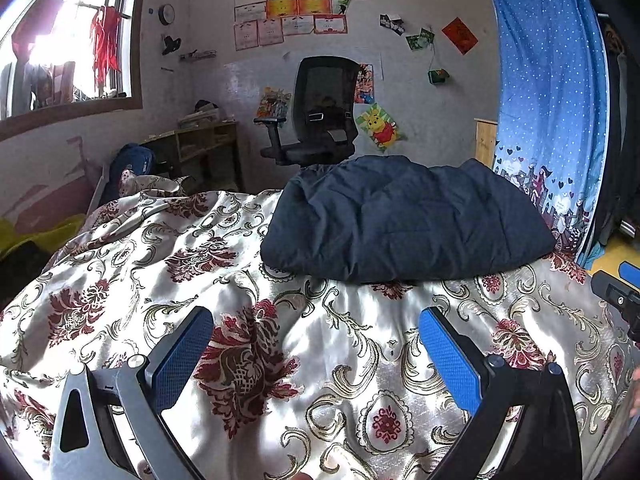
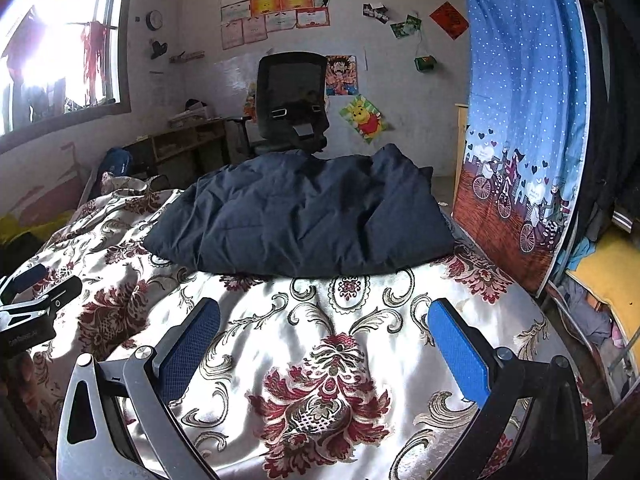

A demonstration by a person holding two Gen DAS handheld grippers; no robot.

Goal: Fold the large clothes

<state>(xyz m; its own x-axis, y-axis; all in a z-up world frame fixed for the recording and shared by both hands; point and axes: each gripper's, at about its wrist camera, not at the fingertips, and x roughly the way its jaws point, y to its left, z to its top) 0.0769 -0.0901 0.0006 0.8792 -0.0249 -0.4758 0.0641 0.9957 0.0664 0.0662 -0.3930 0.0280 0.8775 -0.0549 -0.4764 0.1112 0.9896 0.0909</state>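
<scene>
One dark navy padded garment (image 1: 404,220), folded into a thick bundle, lies on the far part of a bed covered by a single satin bedspread (image 1: 248,280) with red flowers and gold scrolls; it sits toward the right side of the bed, close to the blue dotted curtain (image 1: 548,100). Two grippers in play. Left gripper (image 1: 316,356): both blue-padded fingers spread wide, held low over the near bedspread and pointing toward the garment, nothing between them, well short of the bundle. Right gripper (image 2: 324,352): same attitude, jaws wide apart and empty, held over the bedspread with the garment (image 2: 300,216) ahead of it. The two tools sit side by side: the left wrist view catches the edge of the other tool at far right, the right wrist view catches the other tool at far left. White lettering on that tool's body is too small to read. One black mesh office chair (image 2: 292,100) stands behind the bed. One window (image 1: 68,48) at left, strongly backlit. One round clock (image 1: 166,14) on the wall. About a dozen certificates (image 1: 296,12) pinned in rows; print unreadable. One Winnie-the-Pooh poster (image 2: 364,118) and one anime poster (image 2: 341,75), one red square paper (image 1: 460,35) with dark characters, not legible.
</scene>
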